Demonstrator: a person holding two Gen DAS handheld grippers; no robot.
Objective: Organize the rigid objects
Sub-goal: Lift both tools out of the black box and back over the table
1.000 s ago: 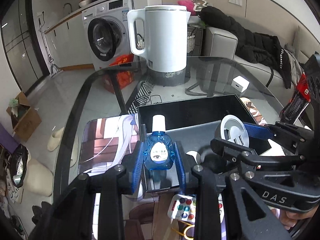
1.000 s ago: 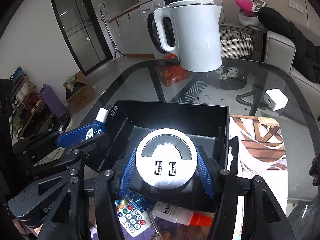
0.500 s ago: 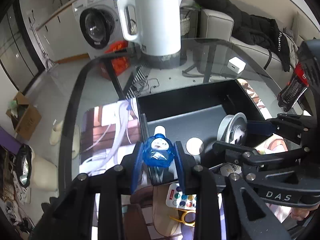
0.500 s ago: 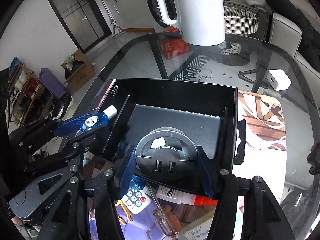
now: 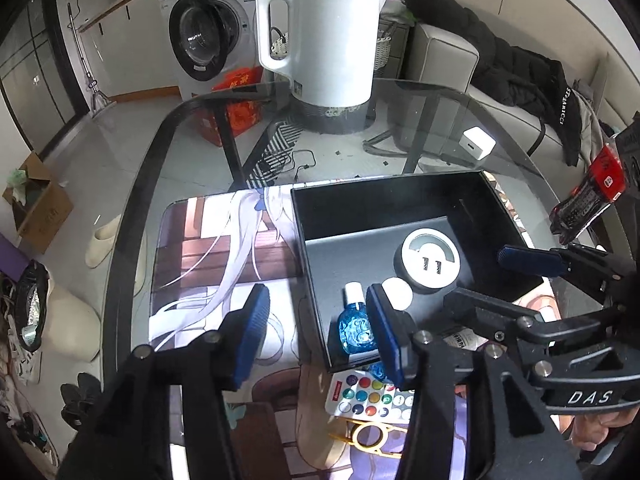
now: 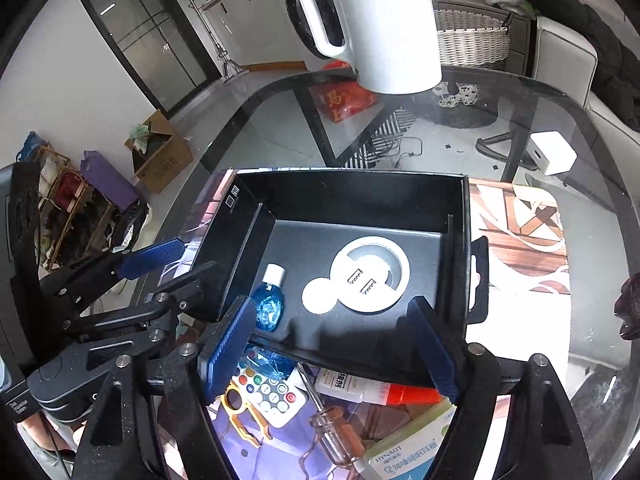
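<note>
A black open box (image 5: pixel 384 196) (image 6: pixel 352 192) sits on the glass table. Inside it lie a blue eye-drop bottle (image 5: pixel 355 326) (image 6: pixel 269 305), a round white USB hub (image 5: pixel 430 256) (image 6: pixel 374 276) and a small white disc (image 5: pixel 397 294) (image 6: pixel 320 295). My left gripper (image 5: pixel 318 330) is open and empty above the box's near left corner. My right gripper (image 6: pixel 336 350) is open and empty above the box's near wall. In front of the box lie a colour-button remote (image 5: pixel 370 394) (image 6: pixel 268 392), a screwdriver (image 6: pixel 330 426) and a tube with a red cap (image 6: pixel 376 390).
A white kettle (image 5: pixel 328 40) (image 6: pixel 380 28) stands at the table's far side. A white charger cube (image 5: pixel 476 146) (image 6: pixel 552 152) lies far right. A printed mat (image 5: pixel 224 264) lies under the box. A yellow tool (image 6: pixel 240 412) and a Hynaut carton (image 6: pixel 408 456) lie near the front edge.
Both grippers opened and drew back. The eye-drop bottle and the USB hub left the jaws and now lie on the box floor.
</note>
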